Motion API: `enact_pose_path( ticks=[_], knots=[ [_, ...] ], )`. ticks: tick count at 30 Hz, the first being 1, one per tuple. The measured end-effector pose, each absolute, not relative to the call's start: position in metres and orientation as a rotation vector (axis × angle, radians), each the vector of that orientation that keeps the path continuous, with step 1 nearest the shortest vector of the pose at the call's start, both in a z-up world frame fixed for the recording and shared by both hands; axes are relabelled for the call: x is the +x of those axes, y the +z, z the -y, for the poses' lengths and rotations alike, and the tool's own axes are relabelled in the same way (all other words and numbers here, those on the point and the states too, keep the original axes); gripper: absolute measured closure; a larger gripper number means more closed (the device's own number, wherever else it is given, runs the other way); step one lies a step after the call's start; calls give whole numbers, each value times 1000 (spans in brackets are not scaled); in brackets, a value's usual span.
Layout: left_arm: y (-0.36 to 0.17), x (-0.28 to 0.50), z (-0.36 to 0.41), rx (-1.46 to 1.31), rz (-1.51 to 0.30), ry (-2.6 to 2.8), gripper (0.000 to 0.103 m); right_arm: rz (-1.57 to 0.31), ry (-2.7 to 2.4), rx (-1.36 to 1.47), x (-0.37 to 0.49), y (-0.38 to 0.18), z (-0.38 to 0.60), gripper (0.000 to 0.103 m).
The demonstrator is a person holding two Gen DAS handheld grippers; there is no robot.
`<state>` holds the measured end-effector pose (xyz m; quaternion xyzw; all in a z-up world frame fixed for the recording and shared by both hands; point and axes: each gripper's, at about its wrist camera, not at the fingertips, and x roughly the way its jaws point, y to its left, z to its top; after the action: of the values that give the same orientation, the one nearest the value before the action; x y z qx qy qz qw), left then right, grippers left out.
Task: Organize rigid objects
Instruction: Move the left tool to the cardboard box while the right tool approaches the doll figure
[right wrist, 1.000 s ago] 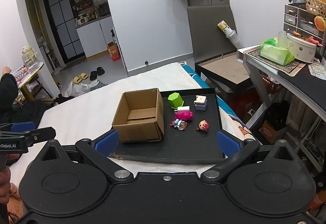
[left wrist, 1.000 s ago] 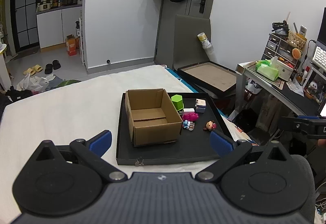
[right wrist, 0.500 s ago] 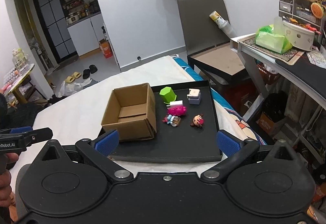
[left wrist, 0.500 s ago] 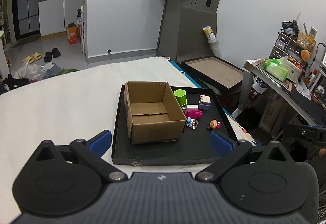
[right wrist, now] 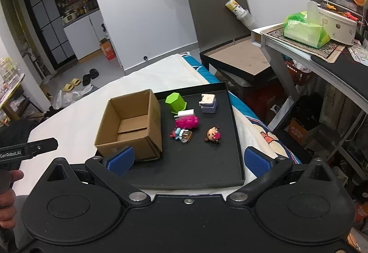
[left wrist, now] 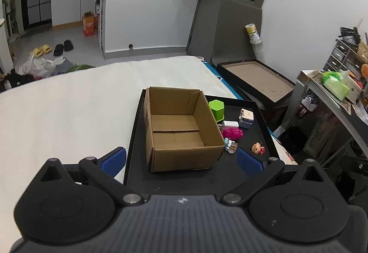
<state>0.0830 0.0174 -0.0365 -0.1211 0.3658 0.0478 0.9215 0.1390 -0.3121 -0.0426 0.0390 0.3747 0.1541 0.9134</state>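
A black tray (left wrist: 232,174) (right wrist: 207,170) lies on the white bed. On it stands an open, empty cardboard box (left wrist: 181,133) (right wrist: 131,124). Right of the box are a green hexagonal cup (left wrist: 216,110) (right wrist: 176,102), a white charger (right wrist: 186,113), a lavender block toy (left wrist: 246,117) (right wrist: 208,103), a magenta toy (left wrist: 232,133) (right wrist: 186,122), a blue-and-red figure (right wrist: 181,134) and a small doll head (left wrist: 258,148) (right wrist: 213,134). My left gripper (left wrist: 181,160) is open and empty before the box. My right gripper (right wrist: 188,158) is open and empty over the tray's near edge.
The bed (left wrist: 69,103) spreads to the left. A desk (right wrist: 322,57) with a green tissue pack and drawers stands at the right. A second dark tray (left wrist: 255,78) and a grey board lean by the door. The left gripper's side (right wrist: 27,149) shows in the right wrist view.
Both grippers have moved forward and closer to the tray, so the box and toys look larger. Nothing on the tray has moved. Both stay open.
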Motion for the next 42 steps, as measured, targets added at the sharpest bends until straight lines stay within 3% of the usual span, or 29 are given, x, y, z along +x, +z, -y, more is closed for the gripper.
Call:
enact_pose_path(
  ticks=[31, 34, 42],
  knots=[
    [-128, 188, -66, -444, -849, 246, 4, -872, 205, 106, 221, -85, 313, 8],
    [-136, 191, -69, -449, -836, 248, 5, -893, 197, 109, 229, -93, 311, 14],
    [-158, 198, -76, -488, -856, 239, 13, -945, 191, 80, 252, -115, 296, 19]
  ],
)
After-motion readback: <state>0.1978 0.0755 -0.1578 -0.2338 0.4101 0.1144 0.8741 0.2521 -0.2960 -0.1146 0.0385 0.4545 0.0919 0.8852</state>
